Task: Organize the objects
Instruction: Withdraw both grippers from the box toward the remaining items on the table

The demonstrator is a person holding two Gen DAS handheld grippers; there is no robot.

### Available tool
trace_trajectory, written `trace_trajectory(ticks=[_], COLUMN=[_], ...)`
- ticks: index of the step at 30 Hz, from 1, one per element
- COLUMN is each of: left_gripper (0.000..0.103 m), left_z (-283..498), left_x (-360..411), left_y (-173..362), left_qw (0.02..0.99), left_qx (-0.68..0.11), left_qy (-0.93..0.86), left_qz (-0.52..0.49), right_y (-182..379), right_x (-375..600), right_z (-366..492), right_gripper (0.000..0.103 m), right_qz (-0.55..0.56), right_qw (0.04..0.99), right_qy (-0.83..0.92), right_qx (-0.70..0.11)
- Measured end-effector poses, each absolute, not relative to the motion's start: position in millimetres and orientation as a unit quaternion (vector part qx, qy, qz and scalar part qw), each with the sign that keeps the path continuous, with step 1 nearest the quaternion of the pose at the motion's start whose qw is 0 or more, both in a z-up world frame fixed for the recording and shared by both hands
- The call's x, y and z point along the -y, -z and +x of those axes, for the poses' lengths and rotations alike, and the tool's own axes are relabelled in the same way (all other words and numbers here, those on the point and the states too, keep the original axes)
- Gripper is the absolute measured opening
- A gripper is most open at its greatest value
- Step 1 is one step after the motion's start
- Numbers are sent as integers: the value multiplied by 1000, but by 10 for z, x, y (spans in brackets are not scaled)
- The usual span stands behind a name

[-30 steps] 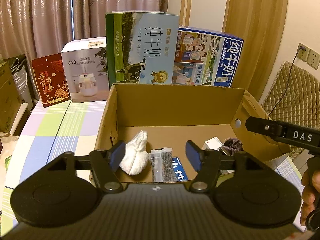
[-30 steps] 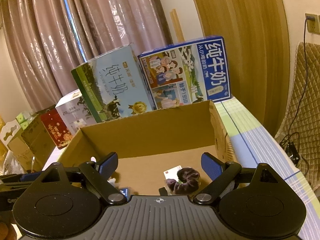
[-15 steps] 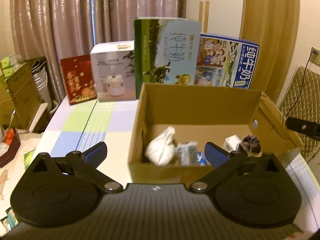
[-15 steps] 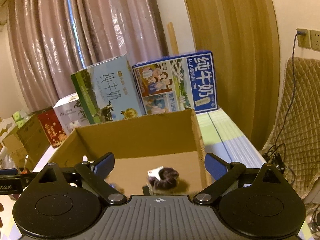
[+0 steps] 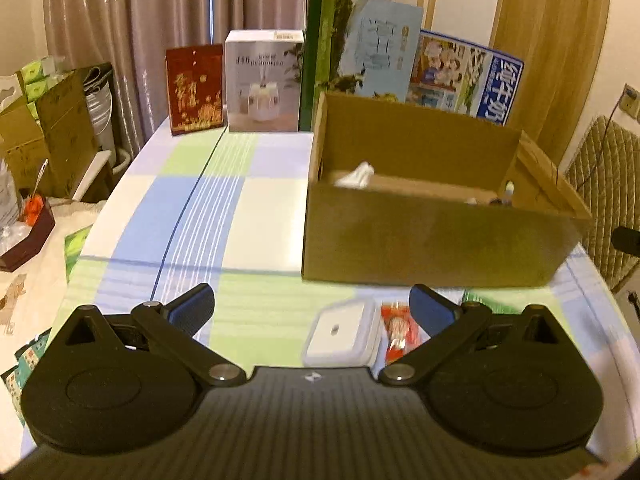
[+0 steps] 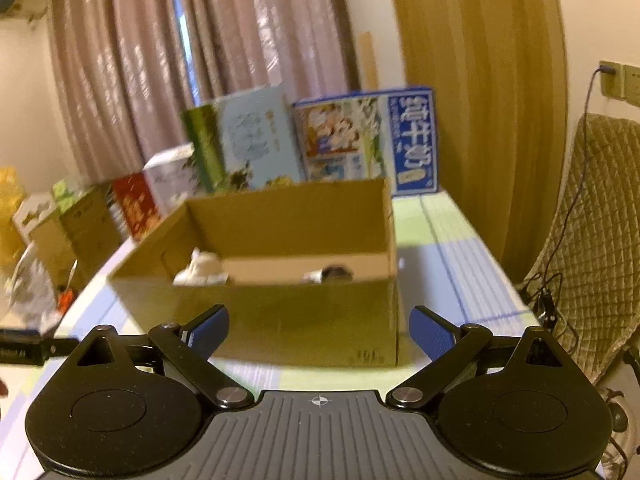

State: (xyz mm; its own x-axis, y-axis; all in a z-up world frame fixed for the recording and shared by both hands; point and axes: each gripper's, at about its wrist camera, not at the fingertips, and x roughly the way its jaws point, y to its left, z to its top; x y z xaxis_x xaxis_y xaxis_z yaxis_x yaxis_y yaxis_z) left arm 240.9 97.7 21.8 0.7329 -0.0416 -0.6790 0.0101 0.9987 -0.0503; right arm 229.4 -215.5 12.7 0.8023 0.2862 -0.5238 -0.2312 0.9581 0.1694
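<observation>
An open cardboard box (image 5: 432,236) (image 6: 304,312) stands on the checked tablecloth. Inside it a white cloth bundle (image 5: 356,174) (image 6: 202,272) shows over the rim, with a dark item (image 6: 336,274) near the right end. In front of the box lie a small white lidded container (image 5: 340,332) and a red snack packet (image 5: 398,330). My left gripper (image 5: 312,310) hangs open above the cloth, the container and packet between its fingers' line. My right gripper (image 6: 318,330) is open too, facing the box's near wall, nothing held.
Milk cartons (image 5: 360,44) (image 6: 368,140), a white appliance box (image 5: 262,80) and a red box (image 5: 194,88) line the table's back edge. Cardboard boxes (image 5: 44,128) stand off the left side, a padded chair (image 6: 592,232) on the right.
Both grippers have pulled back and dropped from above the box to in front of it. The left gripper's jaws have opened wider. The white container and red packet came into view.
</observation>
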Motion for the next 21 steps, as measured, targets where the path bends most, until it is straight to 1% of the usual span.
trace_trajectory(ticks=[5,13,14,16,20,21], left_gripper=[102,102,102,102,102,102], left_z=[2254,2282,2297,2332,2434,2464], left_x=[-969,-1063,-1071,-1071,-986,-964], left_y=[-118,49,68,104,174,187], left_qw=[927,916,915,911,905,905], left_qx=[-375,-400,-403,-409,-420,-420], left_qy=[25,33,36,49,68,70], left_qz=[2,0,-4,-16,-9,-7], right_y=[54,366,407,471,573,596], right_x=[2035,1886,1869,1812,1692,1664], right_z=[2185,2294,2322,2362,2434,2458], right_gripper=[94,93,92,81,74,71], right_qz=[3,-58,-63,-78,-105,-109], right_qw=[928,898,892,882,871,869], right_qy=[-172,-214,-223,-238,-257,-261], right_qx=[-329,-381,-388,-399,-404,-405])
